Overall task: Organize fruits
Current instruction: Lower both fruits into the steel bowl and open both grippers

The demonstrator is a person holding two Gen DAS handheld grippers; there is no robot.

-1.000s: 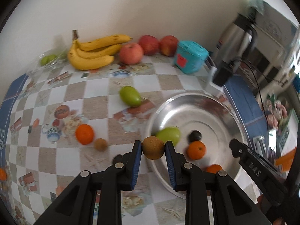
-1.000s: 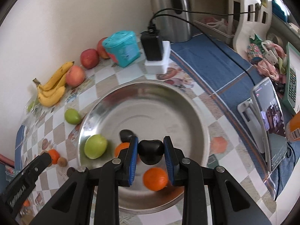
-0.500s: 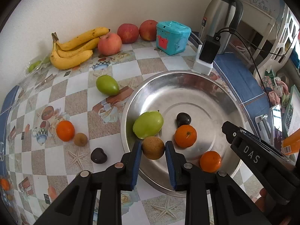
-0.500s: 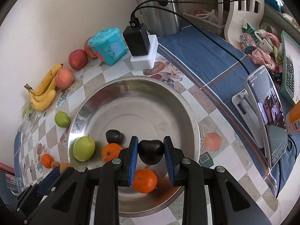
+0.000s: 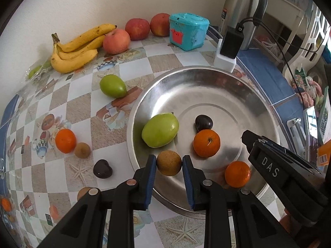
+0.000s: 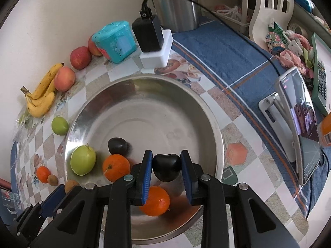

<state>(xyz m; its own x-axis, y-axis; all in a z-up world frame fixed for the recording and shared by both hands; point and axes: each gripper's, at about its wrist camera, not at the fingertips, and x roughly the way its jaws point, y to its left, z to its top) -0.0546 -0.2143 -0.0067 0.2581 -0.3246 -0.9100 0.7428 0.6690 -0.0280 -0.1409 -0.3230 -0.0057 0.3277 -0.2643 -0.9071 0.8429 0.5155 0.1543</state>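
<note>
My left gripper [image 5: 169, 163] is shut on a small brown round fruit [image 5: 169, 162], held over the near left rim of the steel bowl [image 5: 206, 78]. My right gripper [image 6: 166, 166] is shut on a dark plum [image 6: 166, 167] above the bowl's near side [image 6: 144, 95]. In the bowl lie a green fruit [image 5: 160, 130], a dark plum [image 5: 203, 122] and two oranges [image 5: 206, 143] [image 5: 237, 174]. On the checked cloth left of the bowl sit an orange [image 5: 65, 141], a brown fruit [image 5: 82, 150], a dark plum [image 5: 102, 169] and a green fruit [image 5: 113, 86].
Bananas [image 5: 76, 49], three red apples [image 5: 116, 41] and a teal box [image 5: 188, 31] line the wall. A charger block [image 5: 227, 51] and steel kettle [image 5: 242, 4] stand behind the bowl. A phone on a stand [image 6: 300, 124] is on the blue cloth at right.
The left gripper has carried the brown fruit rightward and lower, from over the cloth to over the bowl's rim. The right gripper has stayed put with its plum.
</note>
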